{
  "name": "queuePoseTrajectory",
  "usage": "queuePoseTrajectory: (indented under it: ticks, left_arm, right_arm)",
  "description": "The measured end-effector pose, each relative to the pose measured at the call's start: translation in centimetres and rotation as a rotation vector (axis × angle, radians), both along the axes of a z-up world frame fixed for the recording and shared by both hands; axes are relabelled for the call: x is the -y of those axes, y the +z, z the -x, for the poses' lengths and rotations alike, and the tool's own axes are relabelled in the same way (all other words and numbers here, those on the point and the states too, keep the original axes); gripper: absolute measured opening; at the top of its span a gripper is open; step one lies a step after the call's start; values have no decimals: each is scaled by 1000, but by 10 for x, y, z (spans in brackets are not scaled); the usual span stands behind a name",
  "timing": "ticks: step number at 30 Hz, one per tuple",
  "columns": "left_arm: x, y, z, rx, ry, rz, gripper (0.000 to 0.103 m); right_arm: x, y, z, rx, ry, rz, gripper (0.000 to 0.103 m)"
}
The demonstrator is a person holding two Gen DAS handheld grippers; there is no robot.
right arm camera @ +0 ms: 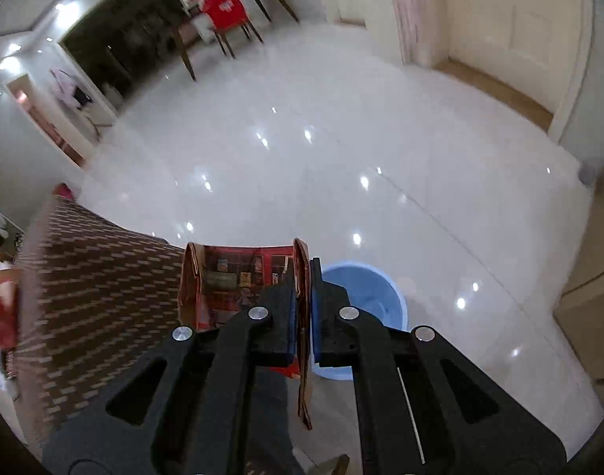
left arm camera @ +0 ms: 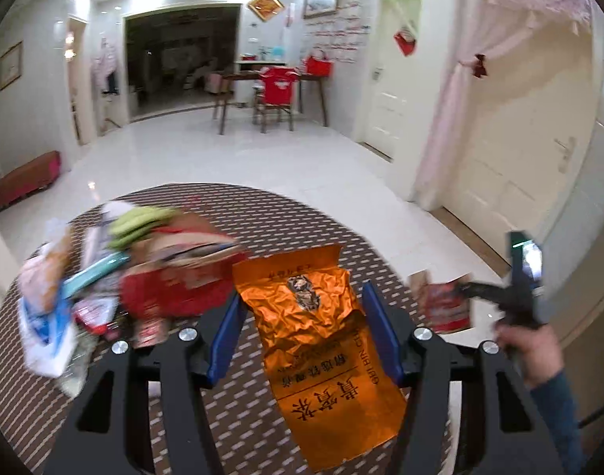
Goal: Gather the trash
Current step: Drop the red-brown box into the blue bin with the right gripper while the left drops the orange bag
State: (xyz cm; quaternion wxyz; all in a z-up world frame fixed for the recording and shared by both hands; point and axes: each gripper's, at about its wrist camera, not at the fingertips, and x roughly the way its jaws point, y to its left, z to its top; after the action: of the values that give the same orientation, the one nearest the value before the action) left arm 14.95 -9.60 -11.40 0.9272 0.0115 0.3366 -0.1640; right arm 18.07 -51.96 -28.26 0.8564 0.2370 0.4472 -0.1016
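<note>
1. The left gripper [left arm camera: 302, 328] angles down over the round table [left arm camera: 238, 427] with its brown patterned cover.
2. Its blue pads stand partly apart on either side of a crumpled orange bag [left arm camera: 321, 340]; whether they press on it I cannot tell.
3. A blurred pile of wrappers [left arm camera: 116, 273] lies on the table's left part.
4. The right gripper [right arm camera: 302, 312] tilts steeply down beyond the table's edge, held by a hand [left arm camera: 533, 352].
5. Its jaws are closed tight on a red paper carton [right arm camera: 238, 285].
6. A blue bucket [right arm camera: 365, 297] stands on the white floor just behind that carton.
</note>
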Motion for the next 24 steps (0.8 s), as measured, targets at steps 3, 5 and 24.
queuePoseTrajectory:
  ticks: [3,5,24]
  left_arm:
    - [29,-4,-19,-22,-45,-9,58]
    - [50,-7,-32,-39,-80,-14,58]
    - [242,-84,-119,-286,-395,-127,88]
  right_arm:
    - [10,-38,-21,-75,6,-34,15]
    - [15,-59,-29,-113,-1,-83,51]
    - [62,54,38,241,-151,-88,92]
